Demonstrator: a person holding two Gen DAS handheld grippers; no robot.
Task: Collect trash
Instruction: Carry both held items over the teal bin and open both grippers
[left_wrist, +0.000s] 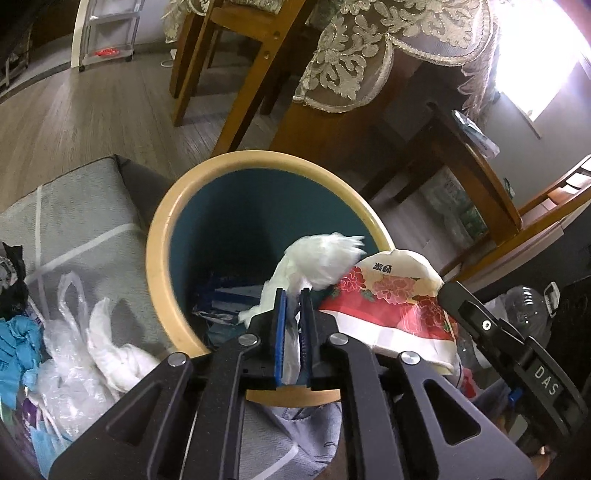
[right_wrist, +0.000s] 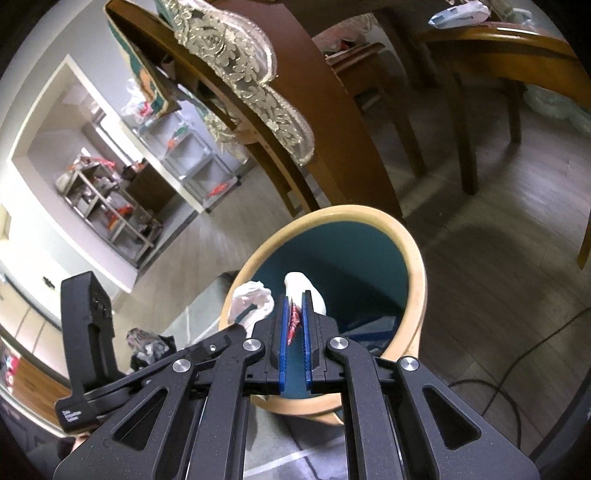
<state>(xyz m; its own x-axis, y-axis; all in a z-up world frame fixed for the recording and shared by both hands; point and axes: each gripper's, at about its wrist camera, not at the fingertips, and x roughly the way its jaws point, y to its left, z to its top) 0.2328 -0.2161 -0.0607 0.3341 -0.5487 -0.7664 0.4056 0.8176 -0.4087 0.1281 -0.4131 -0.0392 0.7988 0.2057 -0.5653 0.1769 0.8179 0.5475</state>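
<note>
A round bin (left_wrist: 159, 258) with a tan rim and teal inside stands on the floor, with some dark and blue trash at its bottom. My left gripper (left_wrist: 293, 295) is shut on a crumpled white plastic bag (left_wrist: 321, 254) and holds it over the bin's near rim. My right gripper (right_wrist: 295, 301) is shut on a red floral paper cup (left_wrist: 391, 302), seen edge-on between its pads (right_wrist: 283, 325), over the same bin (right_wrist: 417, 280). The white bag (right_wrist: 251, 299) shows at the left in the right wrist view.
More trash lies on a grey mat (left_wrist: 74, 206) at the left: clear plastic bags (left_wrist: 85, 354) and blue scraps (left_wrist: 14, 350). A clear bottle (left_wrist: 524, 306) lies at the right. Wooden chairs (left_wrist: 236, 74) and a lace-covered table (left_wrist: 369, 48) stand behind the bin. A cable (right_wrist: 517, 369) runs over the floor.
</note>
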